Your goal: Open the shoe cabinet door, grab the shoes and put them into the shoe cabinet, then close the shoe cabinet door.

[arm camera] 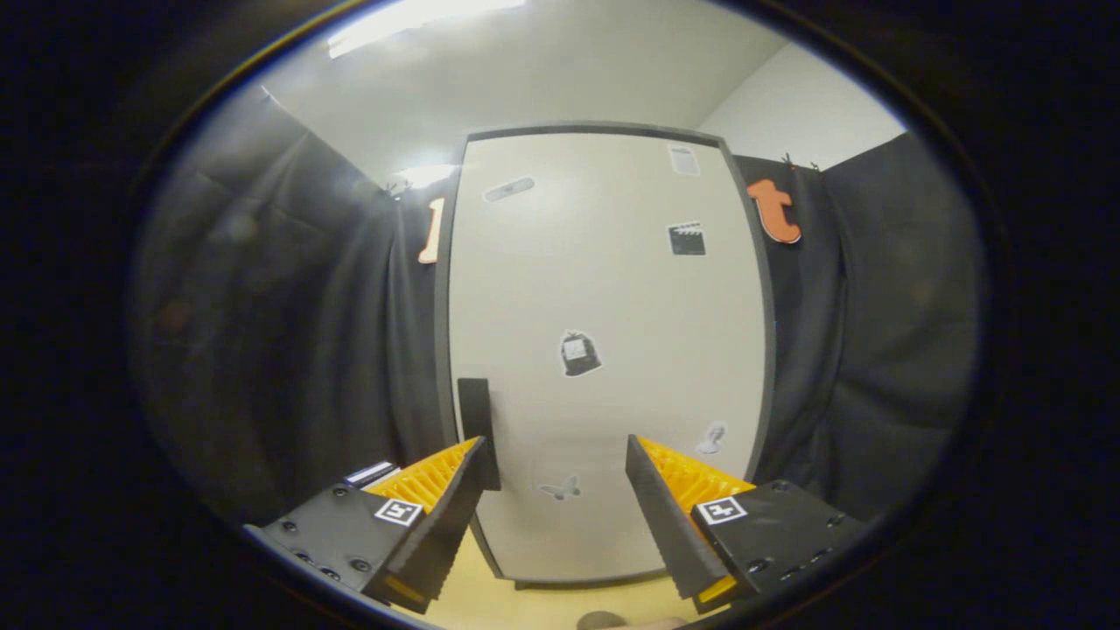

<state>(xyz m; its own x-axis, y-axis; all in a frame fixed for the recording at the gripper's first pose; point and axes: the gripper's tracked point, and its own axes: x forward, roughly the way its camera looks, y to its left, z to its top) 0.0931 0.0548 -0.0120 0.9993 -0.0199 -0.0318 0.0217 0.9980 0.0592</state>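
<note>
Facing the shoe cabinet door (604,350) squarely, the gripper (555,455) holds its two fingers spread wide with a broad gap between them and nothing clasped. The door is shut and fills the space straight ahead of the fingers: a tall pale panel with a dark frame around it, standing upright beyond the fingertips. Its dark handle (477,429), a narrow upright bar, sits near the door's left edge, low down, just above and beside the tip of the left finger (455,490); whether that finger touches it cannot be told. The right finger (661,499) points at the bare lower part of the panel, well apart from the handle.

Several small stickers are scattered on the door: a dark bag-shaped one (578,353) about mid-height, above the gap between the fingers, a butterfly (560,488) low down between the fingertips, a clapperboard shape (687,238) higher up to the right, and a pale oblong one (508,189) near the top left. Black cloth (289,350) hangs on both sides of the cabinet. Below the door's bottom edge a strip of light wooden floor (534,604) shows between the fingers.
</note>
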